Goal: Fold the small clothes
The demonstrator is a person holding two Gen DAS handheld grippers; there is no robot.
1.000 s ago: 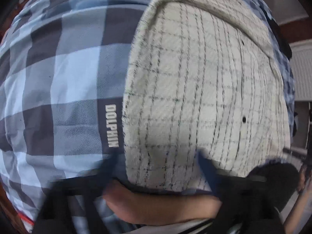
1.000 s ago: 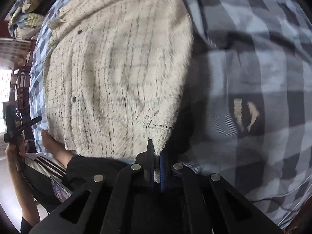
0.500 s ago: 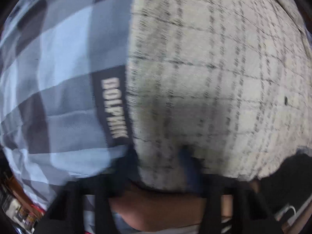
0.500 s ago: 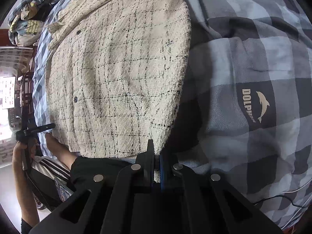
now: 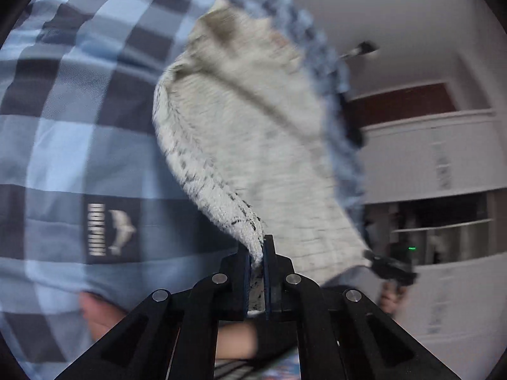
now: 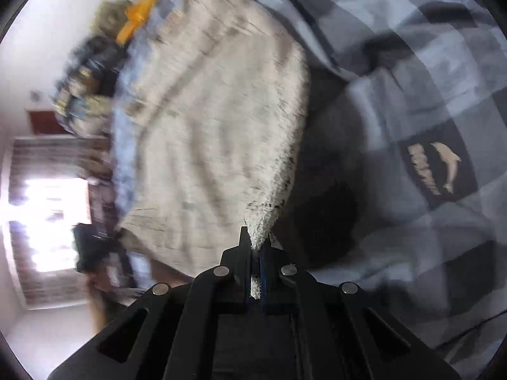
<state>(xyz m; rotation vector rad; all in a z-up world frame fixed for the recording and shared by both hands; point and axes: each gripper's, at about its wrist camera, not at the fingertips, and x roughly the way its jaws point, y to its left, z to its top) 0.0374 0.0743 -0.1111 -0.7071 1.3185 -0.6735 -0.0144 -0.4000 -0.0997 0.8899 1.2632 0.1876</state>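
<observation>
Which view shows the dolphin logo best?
Right wrist. The dolphin logo there is unobstructed and the dolphin's shape reads clearly, though the lettering is smeared. Left wrist also shows the logo, on the blanket left of the lifted shirt, but blurrier and in shade.

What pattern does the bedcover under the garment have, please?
Blue and grey checks on the bedcover, clearest in the left wrist view.

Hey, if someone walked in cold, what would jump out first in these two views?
The cream checked garment, lifted in mid-frame, each bottom corner pinched by the left gripper and right gripper. Beneath it spreads the blue plaid bedding, with a dolphin logo patch at right in the right view.
</observation>
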